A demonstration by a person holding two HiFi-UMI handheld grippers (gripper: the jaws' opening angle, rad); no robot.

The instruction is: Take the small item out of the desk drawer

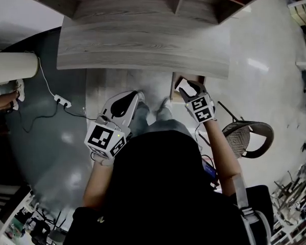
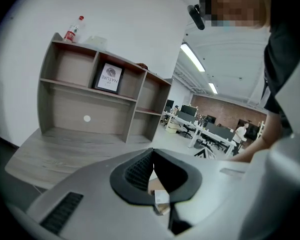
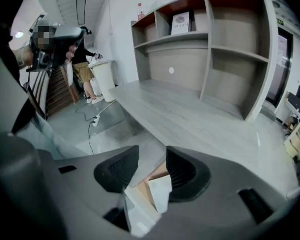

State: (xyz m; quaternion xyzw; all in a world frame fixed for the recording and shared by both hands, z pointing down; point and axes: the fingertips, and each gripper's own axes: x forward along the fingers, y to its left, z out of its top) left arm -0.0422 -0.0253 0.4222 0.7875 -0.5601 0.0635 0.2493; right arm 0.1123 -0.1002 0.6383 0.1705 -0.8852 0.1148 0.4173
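Under the right end of the grey wooden desk (image 1: 142, 45) a drawer (image 1: 176, 80) is pulled out a little. My right gripper (image 1: 187, 87) is right at its front. In the right gripper view its jaws (image 3: 152, 166) stand apart, with the drawer's tan and white edge (image 3: 160, 191) in the gap, and the pads are not pressing on it. My left gripper (image 1: 137, 95) hangs below the desk's front edge near the person's knees. Its tips (image 2: 153, 156) meet and hold nothing. No small item shows in any view, and the inside of the drawer is hidden.
A shelf unit (image 2: 94, 99) stands on the desk's back, with a bottle (image 2: 72, 30) on top. A mesh chair (image 1: 247, 137) is to the right of the person. A power strip (image 1: 62, 102) with its cable lies on the floor at the left, near a white bin (image 1: 9, 68).
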